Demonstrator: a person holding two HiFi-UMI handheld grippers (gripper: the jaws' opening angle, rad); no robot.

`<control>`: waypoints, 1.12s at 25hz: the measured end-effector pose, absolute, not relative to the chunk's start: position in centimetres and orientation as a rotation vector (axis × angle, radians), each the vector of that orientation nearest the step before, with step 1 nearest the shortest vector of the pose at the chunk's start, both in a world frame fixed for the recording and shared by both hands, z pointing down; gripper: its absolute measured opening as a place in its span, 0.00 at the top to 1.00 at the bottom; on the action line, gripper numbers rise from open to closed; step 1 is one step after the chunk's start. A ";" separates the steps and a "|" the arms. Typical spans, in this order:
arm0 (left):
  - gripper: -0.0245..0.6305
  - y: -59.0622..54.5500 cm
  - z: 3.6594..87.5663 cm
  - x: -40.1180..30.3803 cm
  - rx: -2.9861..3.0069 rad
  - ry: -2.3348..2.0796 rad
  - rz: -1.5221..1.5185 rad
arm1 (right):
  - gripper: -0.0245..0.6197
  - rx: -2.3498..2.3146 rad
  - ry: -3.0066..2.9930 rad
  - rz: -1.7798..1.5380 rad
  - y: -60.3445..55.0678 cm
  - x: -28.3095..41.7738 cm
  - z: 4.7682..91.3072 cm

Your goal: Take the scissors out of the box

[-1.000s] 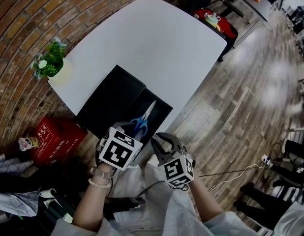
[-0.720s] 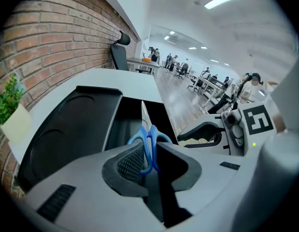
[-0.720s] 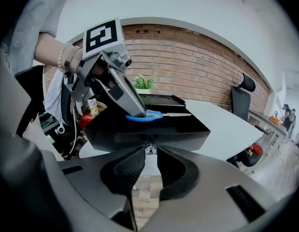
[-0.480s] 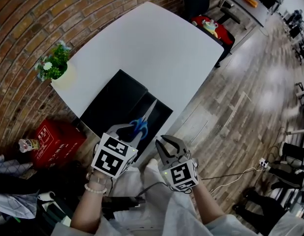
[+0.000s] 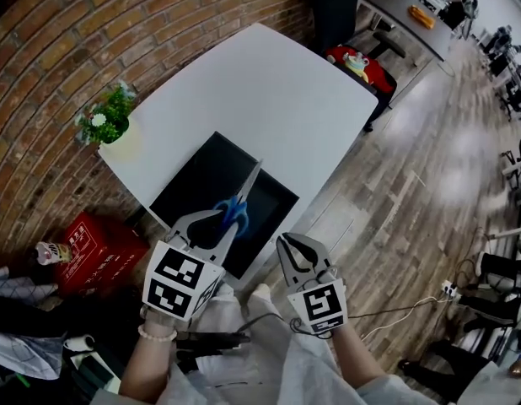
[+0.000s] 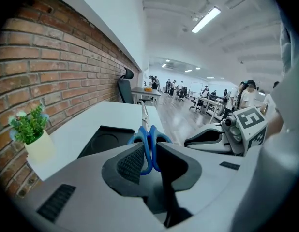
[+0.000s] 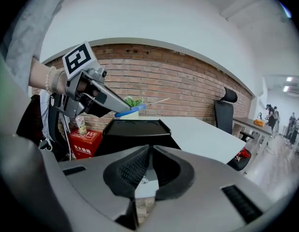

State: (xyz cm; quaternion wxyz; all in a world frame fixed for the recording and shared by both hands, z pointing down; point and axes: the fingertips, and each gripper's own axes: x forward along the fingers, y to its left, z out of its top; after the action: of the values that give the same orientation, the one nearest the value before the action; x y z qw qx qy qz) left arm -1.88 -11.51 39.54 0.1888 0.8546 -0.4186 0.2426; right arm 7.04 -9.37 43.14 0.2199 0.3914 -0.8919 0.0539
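Nearest the person, the right gripper hangs off the near table edge, its fingers pressed together on nothing. It is probably parked there to keep out of the lift.

Beside it, the left gripper pinches the blue handles of the scissors between its fingers. Gripping at the handles leaves the closed blades pointing away from the person.

The scissors are in the air above the open black box, touching neither its floor nor its rim. The right gripper view shows them clear above the box. The removal looks nearly done; only setting them down remains.

The box sits at the near end of the white table, within easy reach. Farther off, a potted plant stands at the table corner by the brick wall.
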 end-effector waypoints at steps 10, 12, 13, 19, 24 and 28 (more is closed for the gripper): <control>0.82 -10.3 32.9 -4.6 2.526 -1.322 0.490 | 0.88 1.143 -2.518 0.074 -8.7 5.7 37.2; 0.82 -9.9 32.1 -5.2 2.540 -1.344 0.482 | 0.88 1.132 -2.531 0.047 -8.4 5.4 36.3; 0.82 -9.6 31.7 -5.5 2.547 -1.354 0.479 | 0.88 1.130 -2.538 0.035 -8.2 5.2 36.0; 0.82 -8.5 29.5 -6.9 2.576 -1.412 0.443 | 0.88 1.149 -2.554 0.043 -7.7 4.7 33.9; 0.82 -7.8 28.0 -7.6 2.586 -1.446 0.424 | 0.88 1.143 -2.571 -0.010 -7.6 4.2 32.4; 0.82 -7.2 27.4 -7.7 2.598 -1.456 0.386 | 0.88 1.162 -2.577 0.004 -7.6 4.4 31.9</control>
State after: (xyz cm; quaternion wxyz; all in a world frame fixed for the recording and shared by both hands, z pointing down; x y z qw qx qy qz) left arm -7.73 -7.17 27.45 0.0693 0.8630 -0.4838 0.1282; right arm 4.40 -7.57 31.92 0.1566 0.4058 -0.9004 0.0012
